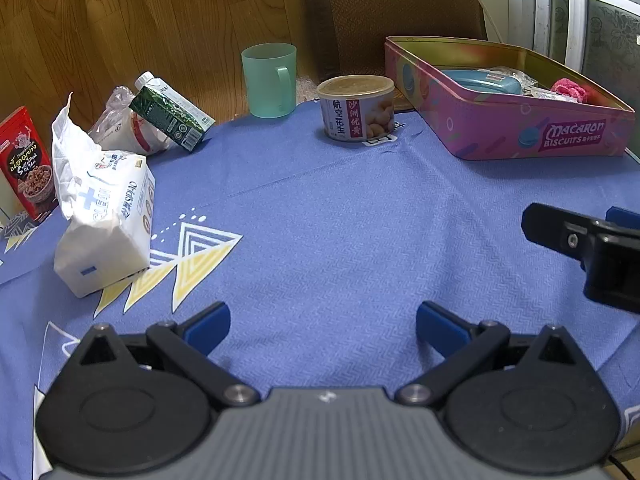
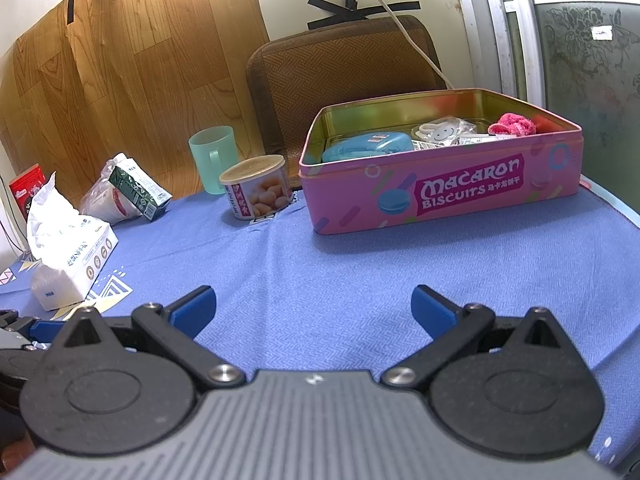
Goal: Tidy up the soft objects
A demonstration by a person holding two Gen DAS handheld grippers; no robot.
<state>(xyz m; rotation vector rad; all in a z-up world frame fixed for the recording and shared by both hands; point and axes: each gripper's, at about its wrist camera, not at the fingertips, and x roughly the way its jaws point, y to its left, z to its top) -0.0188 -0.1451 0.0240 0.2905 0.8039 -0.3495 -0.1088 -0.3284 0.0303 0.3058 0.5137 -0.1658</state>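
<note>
Nearest the lens, the left gripper and right gripper are both hovering over the blue tablecloth, each with its two blue-padded jaws spread wide and gripping nothing. Going left to right, one red snack box is standing at the edge, one white tissue pack is lying beside it, one green carton is leaning on one plastic bag, then one green mug, one can, and one pink biscuit tin holding one blue pouch and one pink fluffy item.
</note>
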